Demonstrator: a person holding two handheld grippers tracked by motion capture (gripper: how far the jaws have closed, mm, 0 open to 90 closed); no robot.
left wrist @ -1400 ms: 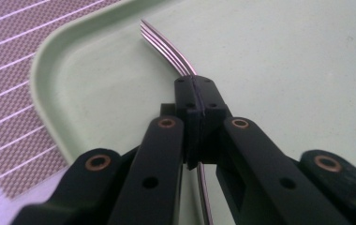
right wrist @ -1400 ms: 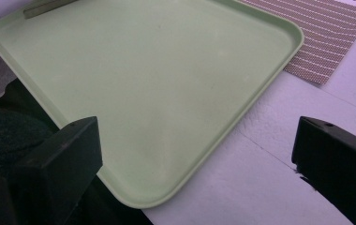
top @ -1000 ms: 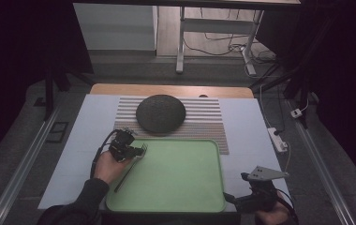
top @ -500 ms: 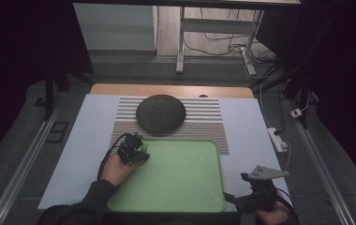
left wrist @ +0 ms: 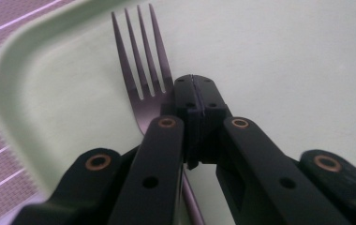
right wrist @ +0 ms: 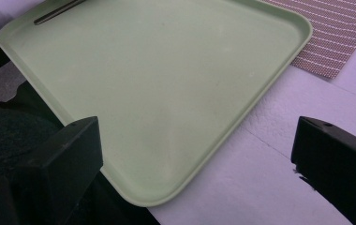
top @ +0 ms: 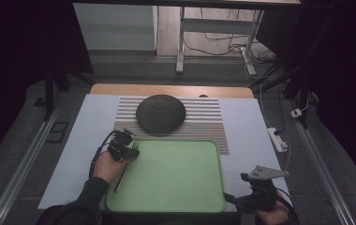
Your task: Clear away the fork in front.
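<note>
A dark metal fork [left wrist: 141, 70] lies with its tines on the floor of a pale green tray [left wrist: 7, 93], near the tray's far left corner. My left gripper [left wrist: 193, 82] is shut on the fork's neck, and the handle runs back under the jaws. From above, the left gripper [top: 131, 152] sits over the tray's [top: 176, 178] left edge, with the fork handle [top: 121, 177] slanting toward the person. My right gripper [top: 230, 199] hovers open by the tray's near right corner with nothing between its jaws. Its own view [right wrist: 199, 140] looks across the tray [right wrist: 166, 93] to the fork [right wrist: 56, 11].
A dark upturned bowl [top: 161, 112] rests on a striped mat [top: 204, 122] just beyond the tray. White table covering surrounds both. A power strip [top: 278, 139] lies off the table's right side. The mat's corner [right wrist: 340, 28] shows past the tray.
My left hand has moved right and down with the fork, from beside the tray's far left corner onto the tray's left edge. The right gripper has stayed put.
</note>
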